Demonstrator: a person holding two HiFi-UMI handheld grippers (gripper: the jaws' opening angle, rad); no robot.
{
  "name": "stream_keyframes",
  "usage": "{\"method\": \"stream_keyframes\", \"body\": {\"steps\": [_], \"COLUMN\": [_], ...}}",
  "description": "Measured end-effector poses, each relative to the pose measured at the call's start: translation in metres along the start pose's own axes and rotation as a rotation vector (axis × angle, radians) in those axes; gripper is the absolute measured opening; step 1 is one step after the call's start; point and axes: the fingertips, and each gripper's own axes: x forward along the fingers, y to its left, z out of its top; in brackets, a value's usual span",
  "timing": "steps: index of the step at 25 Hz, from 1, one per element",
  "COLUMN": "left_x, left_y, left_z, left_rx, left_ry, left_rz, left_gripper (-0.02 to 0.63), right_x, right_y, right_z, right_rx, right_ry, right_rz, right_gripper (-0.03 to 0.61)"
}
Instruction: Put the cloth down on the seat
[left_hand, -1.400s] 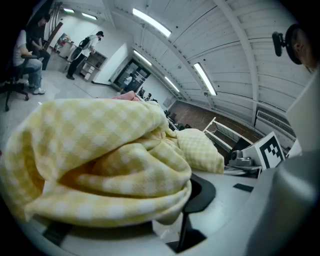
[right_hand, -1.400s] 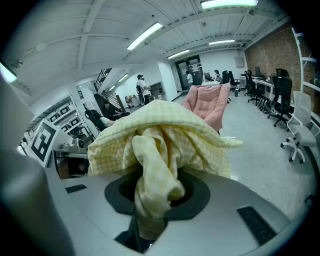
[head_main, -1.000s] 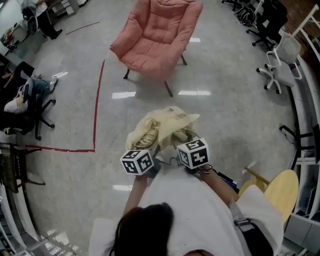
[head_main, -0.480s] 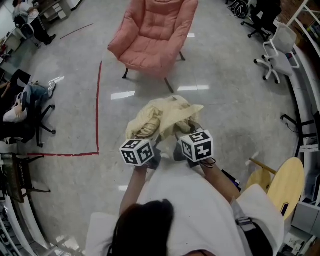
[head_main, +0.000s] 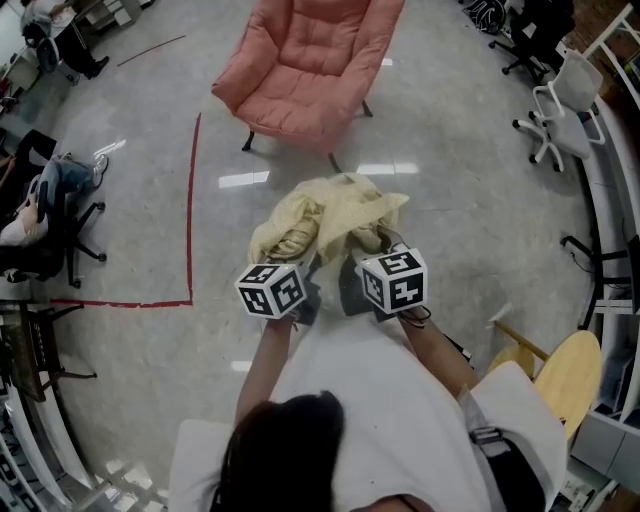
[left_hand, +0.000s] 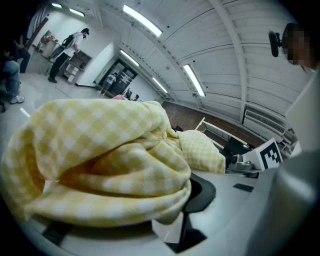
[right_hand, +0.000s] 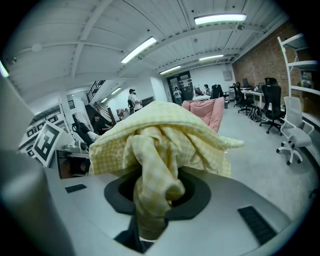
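Head view: yellow checked cloth (head_main: 335, 210) bunched mid-frame, off the floor, held by left tongs (head_main: 298, 268) and right tongs (head_main: 368, 258), pink armchair (head_main: 305, 70) apart at top; left gripper view: tongs clamped on cloth folds; right gripper view: tongs pinching a twisted cloth bundle.

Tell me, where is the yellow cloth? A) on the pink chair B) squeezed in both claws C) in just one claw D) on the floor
B: the yellow cloth is pinched in the left claw and the right claw, held up short of the pink chair.
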Motion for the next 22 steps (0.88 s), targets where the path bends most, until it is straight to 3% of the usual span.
{"method": "stream_keyframes", "body": {"steps": [22], "left_x": [0.145], "left_y": [0.050], "left_z": [0.110], "left_rx": [-0.063], "left_ry": [-0.079], "left_rz": [0.115], "left_gripper": [0.127], "right_x": [0.113], "right_y": [-0.115], "right_z": [0.112], "right_rx": [-0.014], "right_ry": [0.032], "right_rz": [0.117], "right_gripper": [0.114]}}
